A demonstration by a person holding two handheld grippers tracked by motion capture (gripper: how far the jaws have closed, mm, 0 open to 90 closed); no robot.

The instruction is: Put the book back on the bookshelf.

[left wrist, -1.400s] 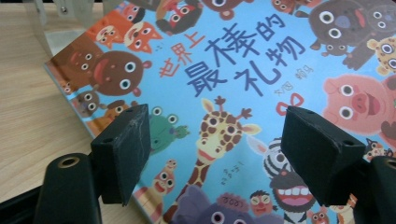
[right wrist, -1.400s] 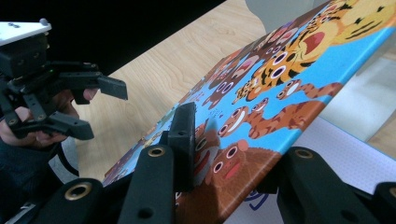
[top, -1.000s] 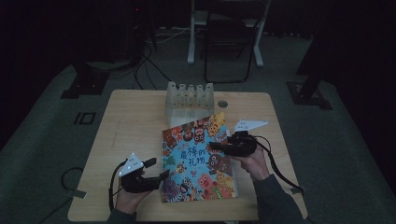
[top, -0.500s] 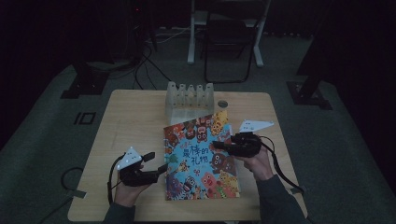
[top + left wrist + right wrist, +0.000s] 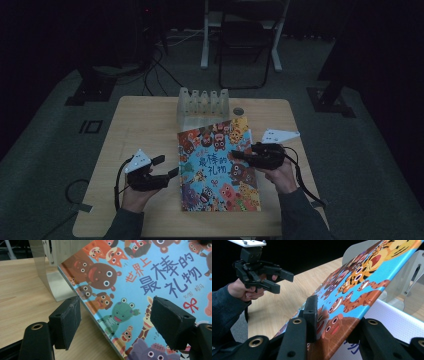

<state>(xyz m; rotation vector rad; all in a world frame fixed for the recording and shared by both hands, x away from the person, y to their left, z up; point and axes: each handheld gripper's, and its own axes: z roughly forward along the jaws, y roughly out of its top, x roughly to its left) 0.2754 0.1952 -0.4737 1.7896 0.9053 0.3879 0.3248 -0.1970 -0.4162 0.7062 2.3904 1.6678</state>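
A picture book (image 5: 215, 165) with a bright cartoon-animal cover lies in the middle of the wooden table (image 5: 145, 120). My right gripper (image 5: 236, 155) is shut on the cover's right edge. In the right gripper view the cover (image 5: 362, 290) is lifted off a white page (image 5: 392, 317), with both jaws clamped on it (image 5: 334, 323). My left gripper (image 5: 167, 166) is open just left of the book, a little above the table. In the left gripper view the book's left edge (image 5: 100, 322) runs between the spread pads (image 5: 67, 320), untouched. The left gripper (image 5: 283, 282) also appears open in the right gripper view.
A clear slotted rack (image 5: 202, 102) stands at the table's far side, touching the book's top edge. A small dark round spot (image 5: 239, 110) sits right of it. Beyond the table are a chair (image 5: 245, 45) and floor cables (image 5: 160, 65).
My left gripper has moved a little forward and closer to the book's left edge. The right gripper and the book have hardly moved.
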